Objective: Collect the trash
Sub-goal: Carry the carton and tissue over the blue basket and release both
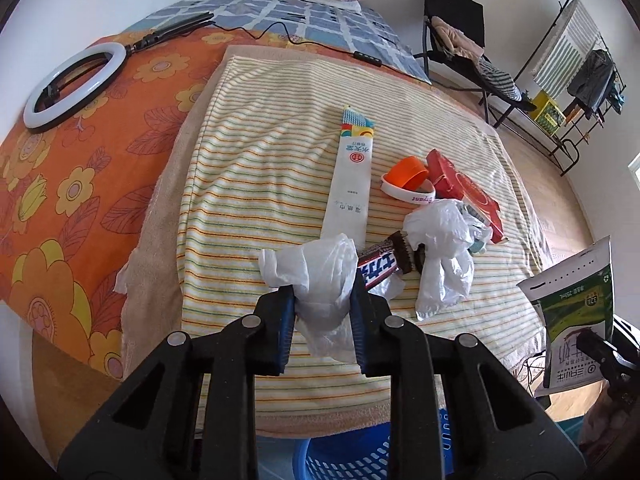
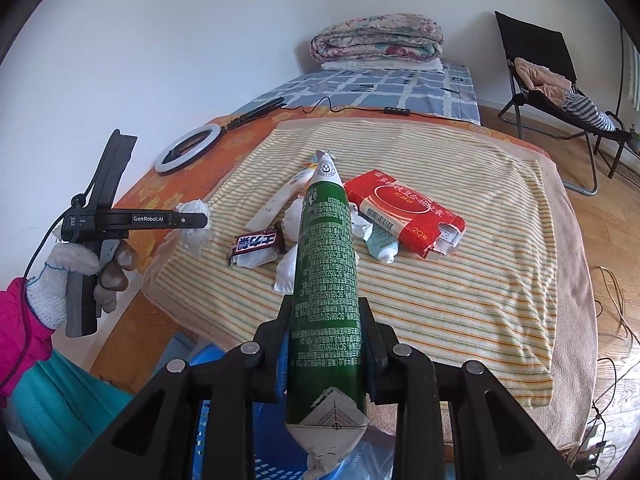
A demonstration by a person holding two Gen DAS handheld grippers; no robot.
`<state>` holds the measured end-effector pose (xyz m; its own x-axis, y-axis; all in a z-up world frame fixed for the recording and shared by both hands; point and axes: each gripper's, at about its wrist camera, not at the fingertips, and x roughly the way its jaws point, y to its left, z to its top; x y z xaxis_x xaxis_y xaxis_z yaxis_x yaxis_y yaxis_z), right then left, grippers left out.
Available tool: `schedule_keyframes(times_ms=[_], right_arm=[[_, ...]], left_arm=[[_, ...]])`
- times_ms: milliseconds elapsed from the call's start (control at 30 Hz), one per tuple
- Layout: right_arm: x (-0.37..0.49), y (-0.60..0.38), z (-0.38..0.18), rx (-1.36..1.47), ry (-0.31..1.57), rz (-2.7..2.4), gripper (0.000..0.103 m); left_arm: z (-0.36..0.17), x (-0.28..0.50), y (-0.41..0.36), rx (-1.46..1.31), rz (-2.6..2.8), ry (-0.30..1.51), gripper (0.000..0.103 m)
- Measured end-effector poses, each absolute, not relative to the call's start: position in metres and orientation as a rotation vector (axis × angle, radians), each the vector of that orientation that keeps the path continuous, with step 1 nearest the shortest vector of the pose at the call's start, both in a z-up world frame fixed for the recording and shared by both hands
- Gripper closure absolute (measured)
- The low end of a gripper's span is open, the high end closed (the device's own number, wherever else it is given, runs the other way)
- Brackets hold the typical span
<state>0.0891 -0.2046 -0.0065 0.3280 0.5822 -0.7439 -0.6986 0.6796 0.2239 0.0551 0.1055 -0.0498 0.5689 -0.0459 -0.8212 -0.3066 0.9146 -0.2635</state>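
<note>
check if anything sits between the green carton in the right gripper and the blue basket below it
Nothing visible does. The right gripper is shut on the green carton, whose lower end hangs right over the blue basket at the bed's edge. Only open air shows between them; the basket's inside is mostly hidden by the gripper.

Towel (image 1: 280, 168) striped terry cloth; crumpled bag (image 1: 324, 276) thin glossy plastic.

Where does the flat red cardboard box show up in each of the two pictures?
Left wrist view: flat red cardboard box lies right of centre, behind a crumpled white plastic bag.
Right wrist view: box lies centre-right, beside the green carton.
Shared landmark: white ring light.
</note>
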Motion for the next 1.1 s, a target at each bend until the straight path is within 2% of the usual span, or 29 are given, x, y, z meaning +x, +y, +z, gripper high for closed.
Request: schedule_keyframes(times_ms=[200,400,1100], right_arm=[[0.049,-0.210,-0.006,-0.149,0.917,0.893,0.075],[0.019,-0.212,-0.020,-0.164,0.963,0.927,0.075],[-0.015,-0.201,-0.095,-0.237,1.161,0.949,0.075]], left_arm=[[-0.021,0.021,0.067,-0.383,0.070,0.911,0.079],[-0.023,-0.013,0.033,-0.339,0.020,0.921,0.079],[-0.110,-0.048,-0.030,-0.211,-0.051,1.150,0.079]])
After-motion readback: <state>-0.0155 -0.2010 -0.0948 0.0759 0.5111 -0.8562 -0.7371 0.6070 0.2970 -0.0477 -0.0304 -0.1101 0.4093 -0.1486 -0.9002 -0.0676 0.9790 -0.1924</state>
